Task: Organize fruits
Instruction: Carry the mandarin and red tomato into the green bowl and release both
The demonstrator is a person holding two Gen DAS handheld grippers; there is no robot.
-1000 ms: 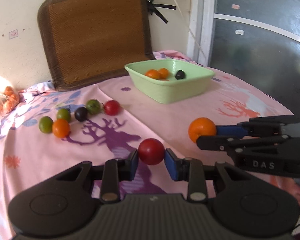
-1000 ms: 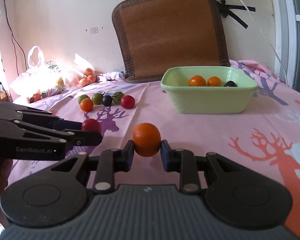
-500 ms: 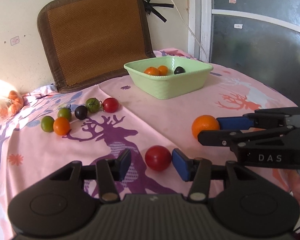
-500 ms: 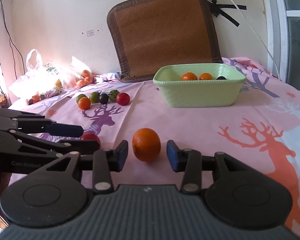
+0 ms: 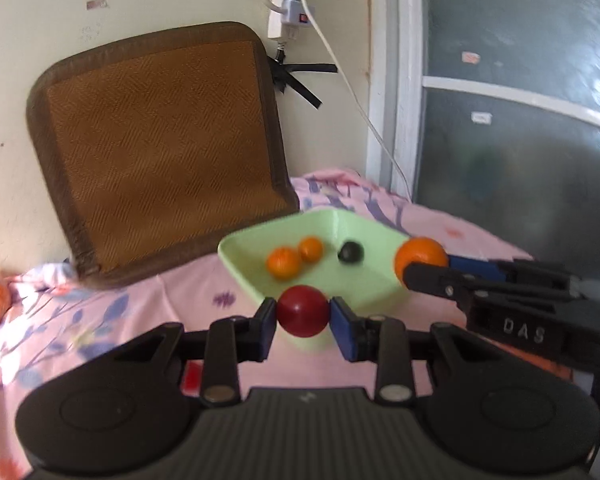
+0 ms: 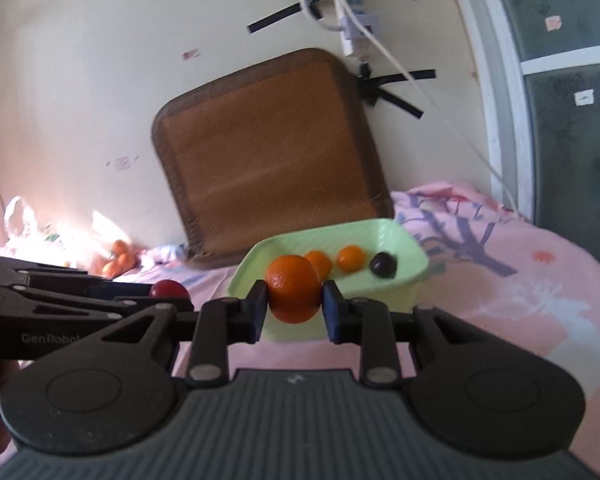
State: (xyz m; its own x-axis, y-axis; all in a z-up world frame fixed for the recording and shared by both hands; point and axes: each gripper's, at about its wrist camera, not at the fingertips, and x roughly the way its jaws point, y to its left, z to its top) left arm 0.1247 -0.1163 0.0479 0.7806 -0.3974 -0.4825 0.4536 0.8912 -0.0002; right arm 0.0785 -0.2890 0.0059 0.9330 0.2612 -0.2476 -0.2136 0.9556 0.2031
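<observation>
Green tub (image 5: 236, 254) waiting for two more fruits.
Left tongs (image 5: 302, 317) closing on red fruit (image 5: 302, 311), right tongs (image 6: 294, 301) closing on orange (image 6: 293, 288), both being carried binward.

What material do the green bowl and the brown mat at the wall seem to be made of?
Green bowl: probably plastic; smooth, even pale green, thin moulded walls with rounded corners. Brown mat: apparently woven fibre, perhaps rattan or bamboo; a fine herringbone weave shows, with a darker cloth-like border. Matte finish on both.
</observation>
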